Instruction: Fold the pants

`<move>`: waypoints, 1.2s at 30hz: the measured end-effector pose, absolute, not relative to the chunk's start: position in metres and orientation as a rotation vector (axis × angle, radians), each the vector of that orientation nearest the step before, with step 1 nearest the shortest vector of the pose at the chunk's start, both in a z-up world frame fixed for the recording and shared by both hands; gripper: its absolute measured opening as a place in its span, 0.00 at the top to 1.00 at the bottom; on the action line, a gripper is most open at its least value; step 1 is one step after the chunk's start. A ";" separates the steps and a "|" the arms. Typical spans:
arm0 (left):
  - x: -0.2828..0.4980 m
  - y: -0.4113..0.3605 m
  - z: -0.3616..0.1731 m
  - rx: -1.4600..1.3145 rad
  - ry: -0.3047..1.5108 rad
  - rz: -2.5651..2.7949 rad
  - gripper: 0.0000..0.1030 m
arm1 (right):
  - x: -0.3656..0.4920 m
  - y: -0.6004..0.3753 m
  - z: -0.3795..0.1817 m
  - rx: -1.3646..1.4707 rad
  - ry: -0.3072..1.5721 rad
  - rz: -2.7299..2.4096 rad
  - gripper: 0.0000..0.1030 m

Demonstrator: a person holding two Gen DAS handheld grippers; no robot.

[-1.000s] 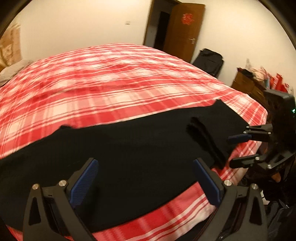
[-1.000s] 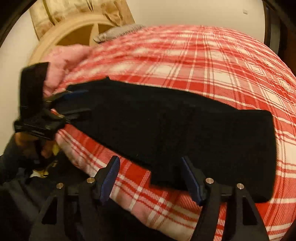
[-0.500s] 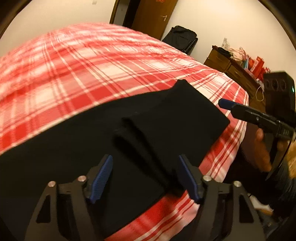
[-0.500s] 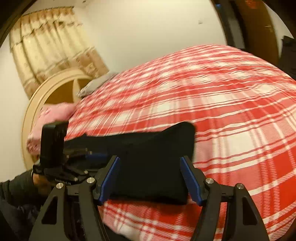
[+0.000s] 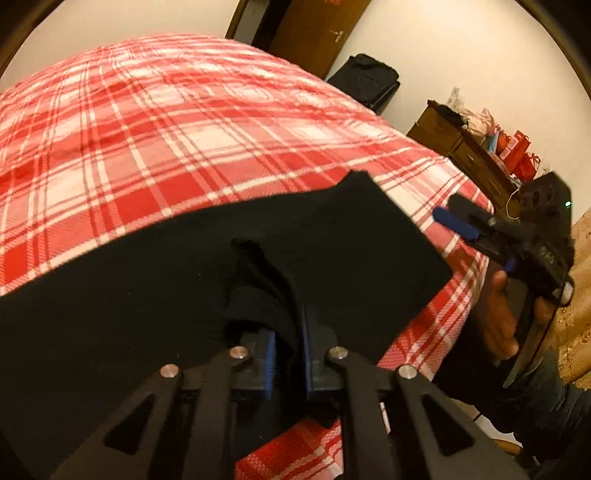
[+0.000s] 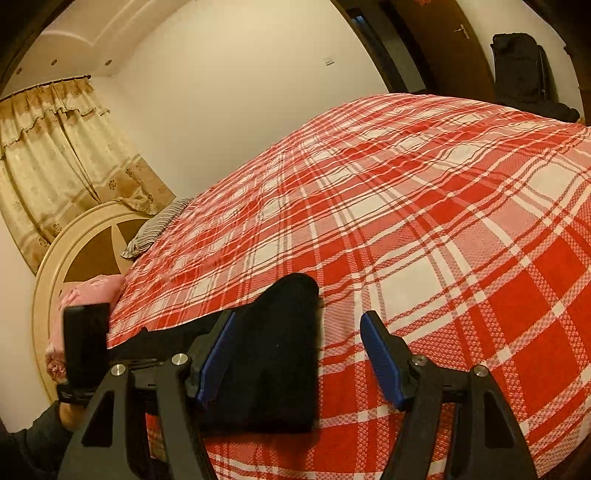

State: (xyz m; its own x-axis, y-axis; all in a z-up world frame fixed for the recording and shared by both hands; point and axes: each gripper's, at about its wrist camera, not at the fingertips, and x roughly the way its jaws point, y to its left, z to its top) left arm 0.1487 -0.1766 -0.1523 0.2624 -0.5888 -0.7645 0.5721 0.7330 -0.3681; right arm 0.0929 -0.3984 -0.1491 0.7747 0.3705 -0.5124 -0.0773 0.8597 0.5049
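Observation:
The black pants (image 5: pixel 155 280) lie in a long strip along the near edge of the red plaid bed (image 5: pixel 155 122). My left gripper (image 5: pixel 287 354) is shut on a raised fold of the pants near their right end. My right gripper (image 6: pixel 299 354) is open and empty, its jaws standing over the pants' end (image 6: pixel 273 354) and the bedspread beside it. The right gripper also shows in the left wrist view (image 5: pixel 465 225), just off the pants' right end. The left gripper's body shows at the left of the right wrist view (image 6: pixel 85 354).
A rounded cream headboard (image 6: pixel 74 243) with a pink pillow (image 6: pixel 92 291) and a striped pillow (image 6: pixel 159 229) stands at one end of the bed. A wooden dresser (image 5: pixel 465 147) with red bags, a black suitcase (image 5: pixel 365 81) and a brown door (image 5: pixel 314 33) stand past the other end.
My left gripper has closed on a fold of the pants near their right end. My right gripper has swung to the pants' end and stays open.

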 end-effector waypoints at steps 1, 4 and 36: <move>0.150 -0.174 -0.148 -0.023 1.032 -0.785 0.88 | 0.093 -0.398 -0.149 0.484 0.643 0.253 0.32; 0.154 -0.159 -0.128 -0.039 0.994 -0.769 0.88 | 0.094 -0.398 -0.150 0.477 0.640 0.254 0.32; 0.161 -0.034 -0.131 -0.083 1.009 -0.513 0.89 | 0.093 -0.360 -0.166 0.342 0.702 0.305 0.32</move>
State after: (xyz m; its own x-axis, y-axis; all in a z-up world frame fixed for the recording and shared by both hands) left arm 0.1612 -0.0341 -0.1310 0.4253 -0.4475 -0.7867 0.3724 0.8788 -0.2985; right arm 0.0930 -0.3600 -0.1660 0.7241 0.3840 -0.5730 -0.1575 0.9008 0.4046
